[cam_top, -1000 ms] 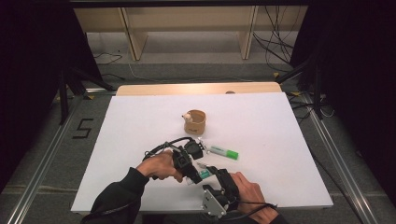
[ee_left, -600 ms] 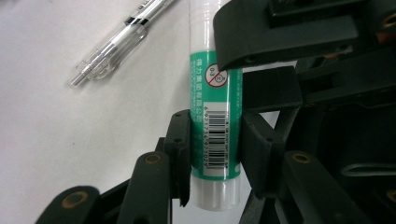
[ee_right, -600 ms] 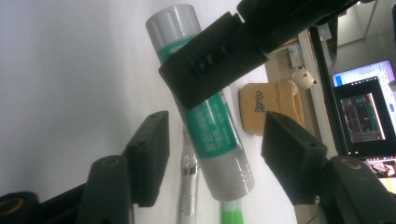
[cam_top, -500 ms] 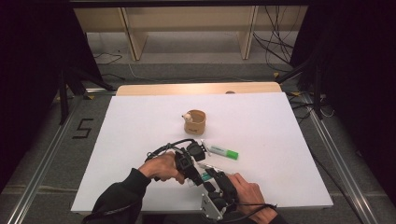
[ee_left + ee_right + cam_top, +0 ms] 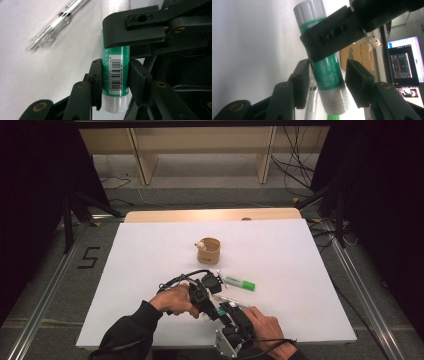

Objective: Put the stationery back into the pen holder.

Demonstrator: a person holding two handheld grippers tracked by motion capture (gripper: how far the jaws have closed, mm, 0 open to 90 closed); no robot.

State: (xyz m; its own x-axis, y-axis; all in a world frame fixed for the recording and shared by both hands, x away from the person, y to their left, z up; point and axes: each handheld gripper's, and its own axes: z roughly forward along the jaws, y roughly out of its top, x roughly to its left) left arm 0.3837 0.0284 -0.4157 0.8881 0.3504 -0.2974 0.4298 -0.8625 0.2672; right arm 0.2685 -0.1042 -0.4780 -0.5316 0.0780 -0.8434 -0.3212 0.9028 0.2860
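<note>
Green-labelled glue stick [image 5: 115,75], a plastic cylinder with a barcode and pale grey ends, sits pinched across its barcode band between your left gripper [image 5: 115,82] pads, held just above the white table sheet [image 5: 150,255]. From the high view you see it as a small green-and-white sliver [image 5: 214,311] near the sheet's 6 o'clock edge, wedged between your left gripper [image 5: 202,297] and right gripper [image 5: 231,320], with both hands crowding it.

Your left gripper view shows what the overhead cannot: both pads press flat on the label, and one black jaw of the other gripper crosses the tube toward 12 o'clock. A clear plastic ballpoint pen [image 5: 56,23] lies on the sheet at 10 o'clock, apart from the stick.

Your right gripper [image 5: 328,75] view shows the stick [image 5: 329,77] tilted between its jaws, which have just been closing; the left-hand pad looks against the label, while a visible gap remains on the other side, so it is not yet clamped. That view also catches the tan wooden cup with a small white bear figure [image 5: 359,56] at 2 o'clock.

Overhead, the cup [image 5: 209,251] stands well apart at 12 o'clock of your hands, and a green-capped highlighter marker [image 5: 240,283] lies at 2 o'clock near the left gripper
</note>
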